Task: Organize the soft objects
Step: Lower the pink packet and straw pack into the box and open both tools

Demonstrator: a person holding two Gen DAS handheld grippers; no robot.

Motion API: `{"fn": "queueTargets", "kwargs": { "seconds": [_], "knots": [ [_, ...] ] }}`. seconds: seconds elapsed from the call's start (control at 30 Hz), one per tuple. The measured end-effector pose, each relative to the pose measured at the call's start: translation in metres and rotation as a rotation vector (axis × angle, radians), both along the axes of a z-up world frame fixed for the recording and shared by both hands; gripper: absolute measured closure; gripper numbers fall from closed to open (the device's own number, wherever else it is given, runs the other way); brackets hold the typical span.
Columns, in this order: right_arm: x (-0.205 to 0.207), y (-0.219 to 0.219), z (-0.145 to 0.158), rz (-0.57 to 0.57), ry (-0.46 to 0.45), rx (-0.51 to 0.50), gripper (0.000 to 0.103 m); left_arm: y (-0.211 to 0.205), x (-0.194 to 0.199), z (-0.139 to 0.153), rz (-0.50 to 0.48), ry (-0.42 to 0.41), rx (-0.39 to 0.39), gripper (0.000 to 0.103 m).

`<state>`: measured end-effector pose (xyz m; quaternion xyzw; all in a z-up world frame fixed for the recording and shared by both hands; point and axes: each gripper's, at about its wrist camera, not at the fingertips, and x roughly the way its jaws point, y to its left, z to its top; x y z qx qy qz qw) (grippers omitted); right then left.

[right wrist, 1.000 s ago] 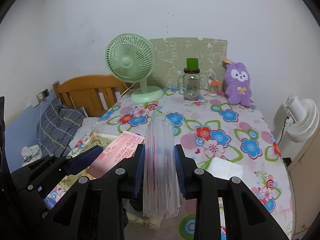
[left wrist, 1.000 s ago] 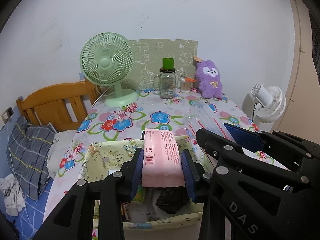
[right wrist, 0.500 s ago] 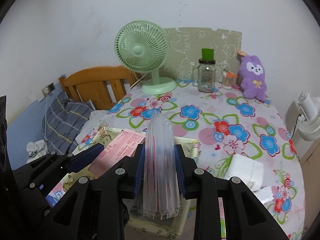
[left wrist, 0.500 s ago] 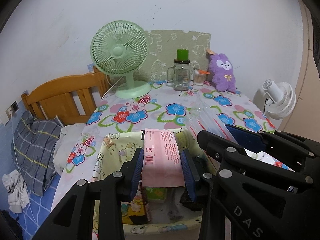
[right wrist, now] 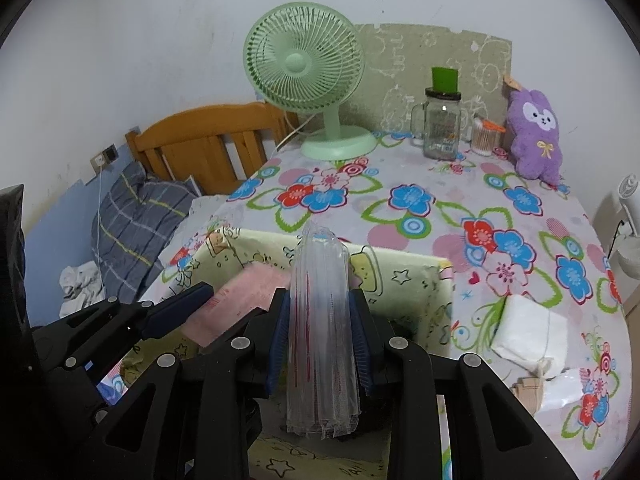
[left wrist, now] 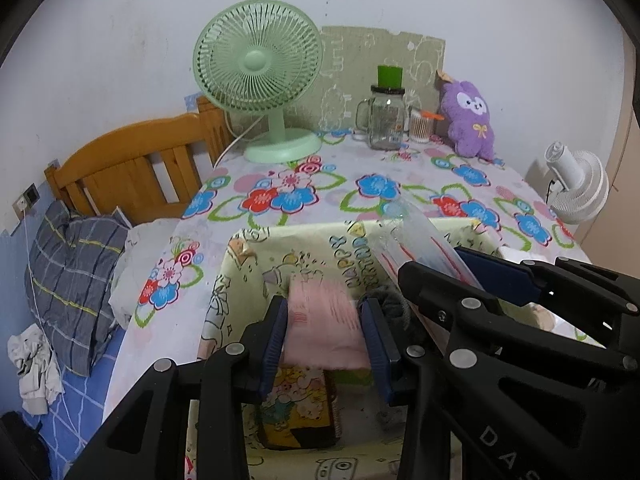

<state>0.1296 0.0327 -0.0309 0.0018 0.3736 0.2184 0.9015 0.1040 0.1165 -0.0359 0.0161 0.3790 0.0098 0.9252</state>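
One white packet (right wrist: 528,330), right view only

Two fans, one green (right wrist: 305,57) and one white (left wrist: 576,184); one glass jar (right wrist: 442,127); one purple plush toy (right wrist: 535,136); one storage box (right wrist: 432,304); two hand-held grippers, left (left wrist: 325,328) and right (right wrist: 320,332)

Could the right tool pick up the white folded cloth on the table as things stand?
Probably not yet. The right tool is shut on a clear plastic packet over the fabric box, so it has no free grip. The path to the white folded cloth looks clear.
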Motion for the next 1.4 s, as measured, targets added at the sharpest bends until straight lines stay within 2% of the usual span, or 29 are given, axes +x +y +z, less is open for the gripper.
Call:
{"fn": "queueTargets", "kwargs": {
  "seconds": [0.27,0.37,0.43,0.7,0.83,0.87,1.07,1.4],
  "knots": [
    [0.004,0.009,-0.007,0.013,0.022,-0.001,0.070,0.007,0.002,-0.005,-0.004,0.028,0.000,0.064],
    [0.005,0.012,-0.009,0.020,0.025,-0.003,0.070,0.010,0.002,-0.005,-0.002,0.035,-0.003,0.058],
    [0.006,0.013,-0.009,0.025,0.027,-0.002,0.070,0.011,0.002,-0.006,0.002,0.042,-0.006,0.047],
    [0.006,0.018,-0.012,0.055,0.035,0.009,0.066,0.012,-0.002,-0.007,0.006,0.056,-0.002,0.037],
    [0.003,0.016,-0.011,0.042,0.021,-0.010,0.043,0.008,-0.004,-0.007,-0.007,0.070,-0.014,0.032],
    [0.002,0.014,-0.011,0.036,0.013,-0.011,0.039,0.007,-0.006,-0.006,-0.009,0.066,-0.014,0.031],
    [-0.004,0.005,-0.004,0.018,-0.017,-0.030,0.028,0.000,-0.012,0.000,-0.010,0.044,-0.006,0.022],
    [-0.017,-0.014,0.013,-0.009,-0.072,-0.047,0.022,-0.018,-0.023,0.016,-0.025,-0.013,0.007,0.011]
  ]
}}
